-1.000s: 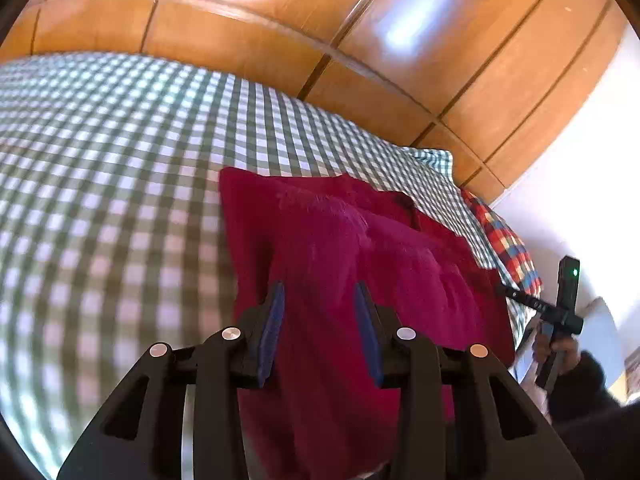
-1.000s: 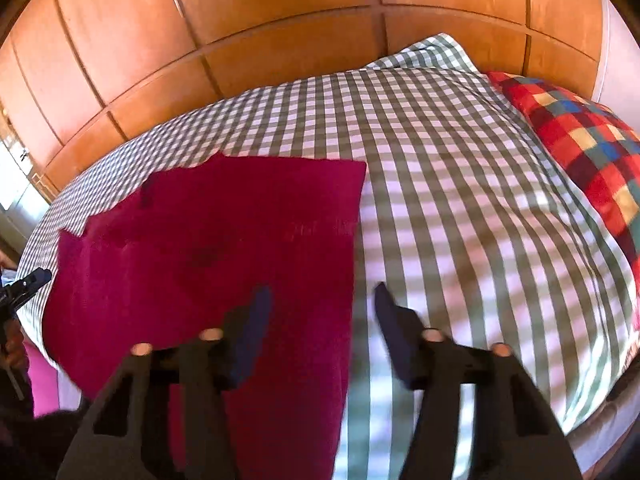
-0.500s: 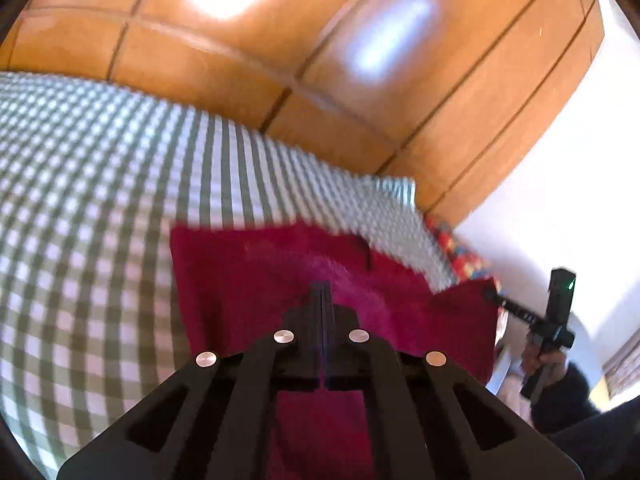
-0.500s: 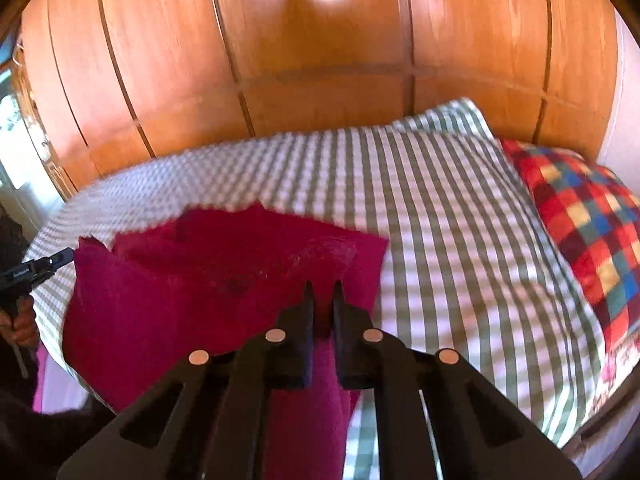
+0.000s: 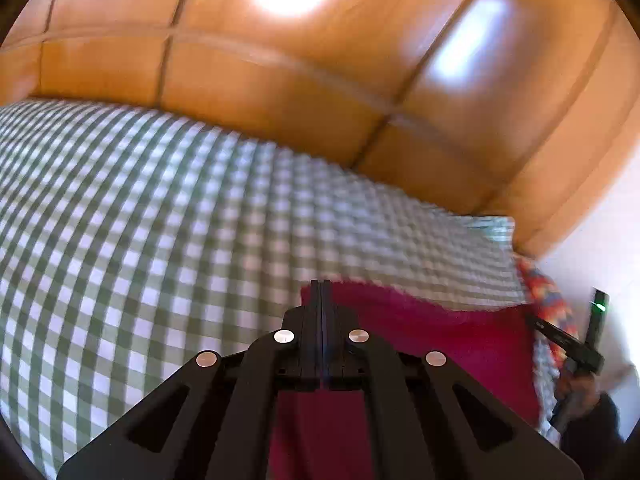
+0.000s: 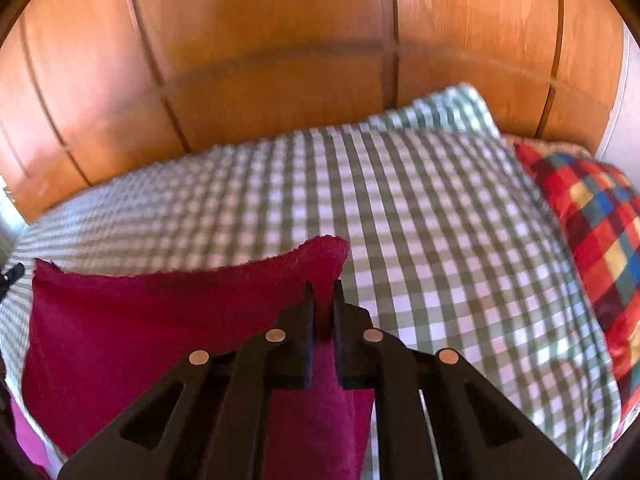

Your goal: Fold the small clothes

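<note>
1. Across the green-and-white checked bedspread (image 6: 420,216), before the glossy wooden panelled wall (image 6: 280,60), a crimson fleecy cloth garment (image 6: 140,320) hangs lifted by one edge, its lower part trailing toward the bed's near side.
2. Judging by its sag between the grips, it is light, soft and limp; corners are the sensible hold.
3. Right gripper (image 6: 323,304) is pinched on one upper corner; left gripper (image 5: 321,300) is clamped at the other corner, its jaws fully together.
4. No label, brand or writing is legible.
</note>
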The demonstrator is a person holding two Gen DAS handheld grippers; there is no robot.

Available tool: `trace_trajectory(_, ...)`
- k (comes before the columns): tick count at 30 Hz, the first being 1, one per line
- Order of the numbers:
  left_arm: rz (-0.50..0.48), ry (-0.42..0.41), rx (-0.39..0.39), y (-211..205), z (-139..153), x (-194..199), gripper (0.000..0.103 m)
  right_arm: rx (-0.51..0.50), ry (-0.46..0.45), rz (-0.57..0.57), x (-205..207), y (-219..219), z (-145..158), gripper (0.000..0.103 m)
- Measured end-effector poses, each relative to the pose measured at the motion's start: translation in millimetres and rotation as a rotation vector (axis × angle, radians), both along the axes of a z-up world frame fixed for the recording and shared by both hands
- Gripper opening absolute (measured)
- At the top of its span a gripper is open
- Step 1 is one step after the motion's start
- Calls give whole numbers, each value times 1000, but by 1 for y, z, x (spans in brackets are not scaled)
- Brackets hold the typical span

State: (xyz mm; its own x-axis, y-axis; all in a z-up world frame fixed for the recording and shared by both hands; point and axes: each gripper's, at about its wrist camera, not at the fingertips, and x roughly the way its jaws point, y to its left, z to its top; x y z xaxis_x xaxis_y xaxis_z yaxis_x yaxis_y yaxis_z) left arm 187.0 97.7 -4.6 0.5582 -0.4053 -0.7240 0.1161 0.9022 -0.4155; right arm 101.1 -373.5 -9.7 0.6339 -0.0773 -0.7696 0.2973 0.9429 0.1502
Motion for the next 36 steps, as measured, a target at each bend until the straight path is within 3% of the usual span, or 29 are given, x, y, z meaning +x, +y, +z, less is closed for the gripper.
trace_trajectory(2,43,60,34,3,-17,9,0,-5,26,3,3,2,-13,8)
trace_trajectory(4,56,83,13,9,-23,9,0,17,25,7,-1,2,-17,14)
trace_trajectory(6,45,90,-28,19,-24,-2,0,38,-4,12,-13,2,-13,54)
trace_trajectory(7,25,93,-59,24,-23,-11,0,44,-26,16,-23,3,-9,59)
trace_trajectory(12,-108,38,-130,43,-7,-78,0,75,-61,57,-74,13,0,64)
trace_trajectory(13,-137,35,-151,46,-5,-92,15,94,-64,65,-88,19,0,64)
trace_trajectory(14,-165,38,-166,47,-4,-105,45,111,-65,73,-100,20,-1,65)
trace_trajectory(15,-193,34,-171,49,-2,-126,57,120,-62,80,-108,22,-2,65)
trace_trajectory(16,-204,15,-165,51,-1,-141,63,126,-56,90,-119,25,-4,65)
trace_trajectory(22,-280,-8,-72,39,-12,-196,62,185,-10,148,-178,43,-19,65)
trace_trajectory(25,-322,-17,-37,26,-21,-205,48,204,19,161,-190,50,-31,65)
trace_trajectory(26,-332,-23,-31,22,-23,-206,39,210,27,155,-192,52,-37,65)
trace_trajectory(27,-350,-24,-17,17,-27,-206,31,211,31,149,-192,53,-39,60)
trace_trajectory(28,-362,-14,5,12,-30,-204,14,204,39,142,-191,54,-42,51)
trace_trajectory(29,-364,-14,27,10,-33,-202,8,182,56,135,-189,55,-44,33)
trace_trajectory(30,-373,-17,41,9,-32,-202,7,166,61,137,-189,56,-42,22)
trace_trajectory(32,-374,-31,37,14,-25,-203,6,134,35,154,-196,57,-27,11)
trace_trajectory(36,-404,-53,56,29,-13,-223,6,133,14,138,-213,41,-20,6)
